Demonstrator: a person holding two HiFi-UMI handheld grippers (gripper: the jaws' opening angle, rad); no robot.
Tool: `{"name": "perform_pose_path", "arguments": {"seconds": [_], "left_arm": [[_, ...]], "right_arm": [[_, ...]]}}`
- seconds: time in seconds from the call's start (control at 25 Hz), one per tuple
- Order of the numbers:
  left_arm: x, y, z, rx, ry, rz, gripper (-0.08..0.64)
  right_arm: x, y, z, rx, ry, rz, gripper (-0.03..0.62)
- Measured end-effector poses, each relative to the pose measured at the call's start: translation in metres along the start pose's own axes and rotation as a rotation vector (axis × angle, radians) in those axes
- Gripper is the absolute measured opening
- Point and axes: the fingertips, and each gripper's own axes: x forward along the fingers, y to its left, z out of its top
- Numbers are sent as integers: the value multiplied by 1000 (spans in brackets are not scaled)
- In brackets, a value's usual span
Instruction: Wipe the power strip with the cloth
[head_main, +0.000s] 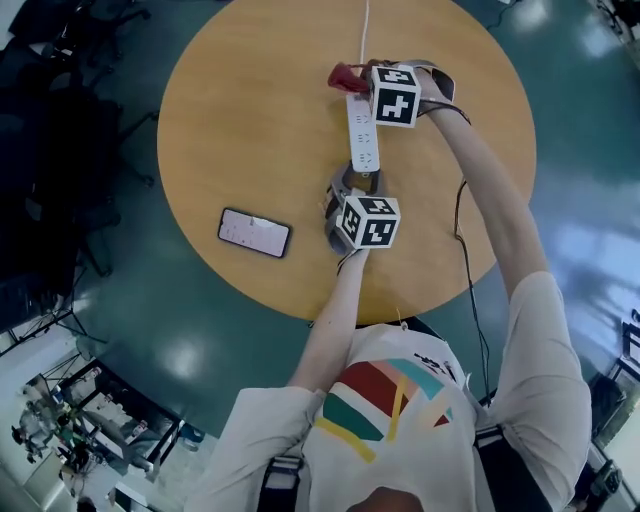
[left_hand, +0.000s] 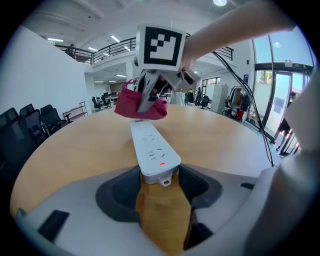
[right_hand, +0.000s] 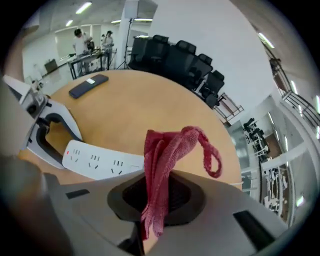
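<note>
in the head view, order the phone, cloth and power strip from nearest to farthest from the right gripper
1. cloth, held in the right gripper, far side of the table
2. power strip, just beneath the cloth, mid-table
3. phone, farthest, toward the near left edge

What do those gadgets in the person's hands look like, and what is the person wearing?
Both are light grey plastic. The left claw and the right claw have dark grey inner pads, and each carries a cube of black-and-white square markers. A thin black cable trails along the right arm. The person wears a white short-sleeved T-shirt with coloured stripes.
</note>
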Motion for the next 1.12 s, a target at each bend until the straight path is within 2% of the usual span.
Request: {"name": "perform_pose_path", "arguments": {"seconds": [0.24, 0.32, 0.44, 0.64, 0.76, 0.88, 1.12], "left_arm": [[10, 5, -11, -2, 0, -3, 284], [10, 6, -14, -3, 2, -4, 284], [10, 6, -14, -7, 5, -10, 284], [7, 5, -8, -12, 2, -12, 284], [5, 3, -7, -14, 3, -16, 284], [4, 2, -4, -15, 3, -16, 284], [4, 1, -4, -12, 3, -15, 284]], "right_arm": [[32, 20, 5, -119, 57, 13, 39], [30, 33, 8, -133, 48, 47, 38], [21, 61, 14, -141, 19, 142, 38], [-7, 118, 30, -92, -58, 360, 38], [-20, 148, 33, -45, -77, 455, 38], [-27, 164, 32, -14, -81, 485, 38], [-30, 173, 31, 38, -106, 475, 38]]}}
